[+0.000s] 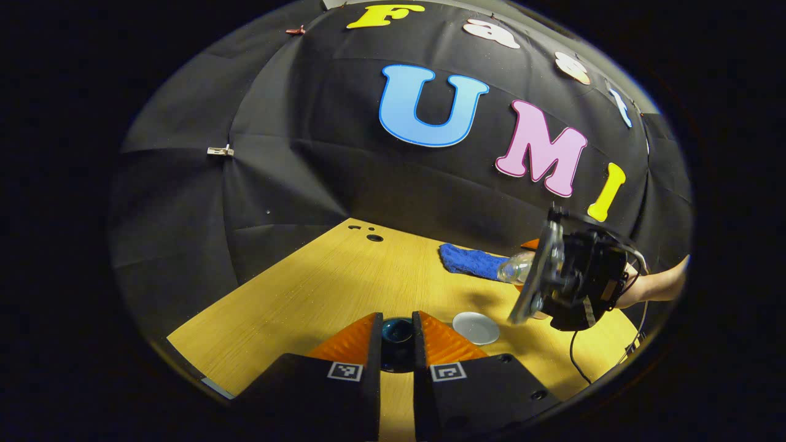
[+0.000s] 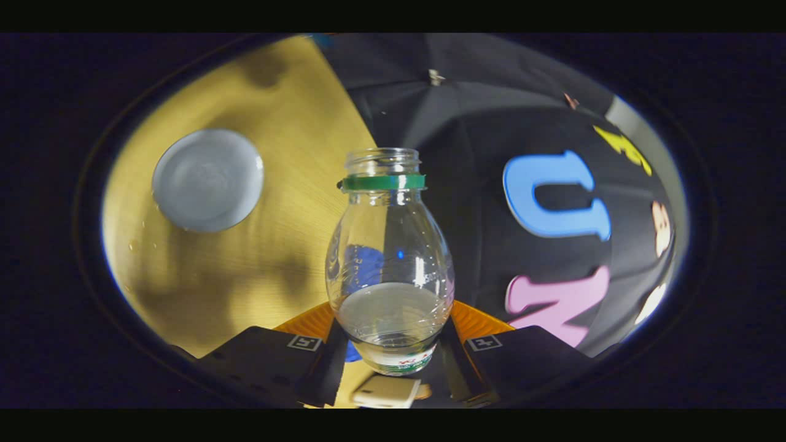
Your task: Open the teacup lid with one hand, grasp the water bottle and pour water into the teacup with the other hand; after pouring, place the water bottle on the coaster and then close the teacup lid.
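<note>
My left gripper point(image 1: 396, 328) is shut on a dark teal glossy round piece point(image 1: 396, 336), apparently the teacup lid, held above the wooden table point(image 1: 344, 276). In the right gripper view, a clear uncapped water bottle point(image 2: 390, 258) with a green neck ring and a little water at its base is clamped by my right gripper point(image 2: 390, 334). From the left gripper view, the right gripper point(image 1: 522, 276) hangs over the table's right side. The bottle point(image 1: 514, 268) lies tilted in it, mouth pointing left. A round grey coaster point(image 1: 476, 327) point(image 2: 207, 180) lies on the table beside it.
A blue cloth point(image 1: 470, 261) lies at the back of the table with something orange point(image 1: 531, 244) behind it. A person's forearm point(image 1: 660, 285) and a cable point(image 1: 574, 362) trail from the right gripper. Small holes point(image 1: 373, 237) mark the far table corner.
</note>
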A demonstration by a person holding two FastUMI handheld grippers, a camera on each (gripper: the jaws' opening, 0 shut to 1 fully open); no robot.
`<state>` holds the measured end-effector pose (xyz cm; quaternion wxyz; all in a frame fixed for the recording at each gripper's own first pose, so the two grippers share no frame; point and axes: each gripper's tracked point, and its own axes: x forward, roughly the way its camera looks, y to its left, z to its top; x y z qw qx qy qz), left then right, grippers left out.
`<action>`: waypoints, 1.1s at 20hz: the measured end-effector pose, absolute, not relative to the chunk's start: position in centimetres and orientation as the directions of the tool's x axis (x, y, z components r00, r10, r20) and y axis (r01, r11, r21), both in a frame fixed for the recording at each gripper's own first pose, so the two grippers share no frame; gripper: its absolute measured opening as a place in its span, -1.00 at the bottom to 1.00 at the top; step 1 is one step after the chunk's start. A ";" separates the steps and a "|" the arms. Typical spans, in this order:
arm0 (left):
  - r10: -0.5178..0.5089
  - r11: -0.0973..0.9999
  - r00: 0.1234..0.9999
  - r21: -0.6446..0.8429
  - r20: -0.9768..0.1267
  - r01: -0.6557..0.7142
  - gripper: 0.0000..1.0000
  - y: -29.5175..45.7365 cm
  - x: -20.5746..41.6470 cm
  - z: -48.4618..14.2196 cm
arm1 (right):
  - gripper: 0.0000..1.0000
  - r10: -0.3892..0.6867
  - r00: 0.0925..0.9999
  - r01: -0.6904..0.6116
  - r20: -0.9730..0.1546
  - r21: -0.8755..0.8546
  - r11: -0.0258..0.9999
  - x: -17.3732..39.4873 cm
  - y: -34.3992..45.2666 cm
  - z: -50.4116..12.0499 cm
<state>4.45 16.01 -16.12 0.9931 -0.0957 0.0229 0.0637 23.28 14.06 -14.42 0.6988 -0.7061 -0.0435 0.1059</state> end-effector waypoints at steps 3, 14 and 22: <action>0.123 0.974 0.991 -0.184 -0.047 -0.129 -0.49 15.2 4.5 -15.4 | 0.41 0.139 0.977 -0.196 -0.163 -0.943 0.269 23.7 12.8 -13.6; 0.148 0.949 0.988 -0.275 -0.053 -0.157 -0.41 12.5 5.3 -14.6 | 0.41 0.045 0.963 -0.165 -0.265 -0.450 0.878 26.3 3.1 -14.1; 0.149 0.961 0.988 -0.229 -0.050 -0.157 -0.49 11.3 6.9 -14.2 | 0.41 0.099 0.986 -0.116 -0.132 -0.126 0.985 28.1 1.0 -13.7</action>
